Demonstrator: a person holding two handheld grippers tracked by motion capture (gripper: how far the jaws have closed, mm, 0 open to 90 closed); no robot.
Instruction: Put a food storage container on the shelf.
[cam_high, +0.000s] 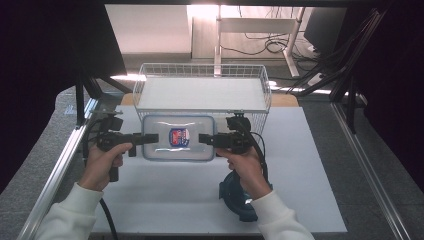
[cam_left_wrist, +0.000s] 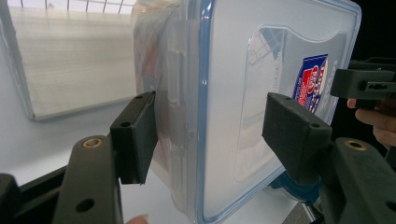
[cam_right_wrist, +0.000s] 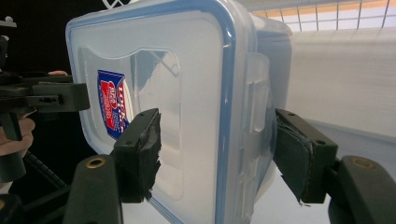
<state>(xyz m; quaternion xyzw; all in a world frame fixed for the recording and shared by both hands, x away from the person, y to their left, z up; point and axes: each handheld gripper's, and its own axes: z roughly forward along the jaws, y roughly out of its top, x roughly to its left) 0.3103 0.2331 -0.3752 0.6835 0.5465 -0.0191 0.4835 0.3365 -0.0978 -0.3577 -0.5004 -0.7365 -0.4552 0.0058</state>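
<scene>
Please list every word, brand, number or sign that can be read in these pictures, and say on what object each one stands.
Nothing can be read with certainty.
Red, white and blue sticker on the lid of the clear plastic box: it carries print, but the letters are too blurred and too tilted to read in any view.
Wire basket, table, blue object by the right hand: no text visible.

Left gripper (cam_high: 150, 138) points rightward, level, held in the left hand (cam_high: 104, 161). Right gripper (cam_high: 202, 139) points leftward, level, held in the right hand (cam_high: 245, 167). Jaws of both stand partly apart, one above, one below. Both forearms in white sleeves (cam_high: 70, 215) enter from the bottom edge.
</scene>
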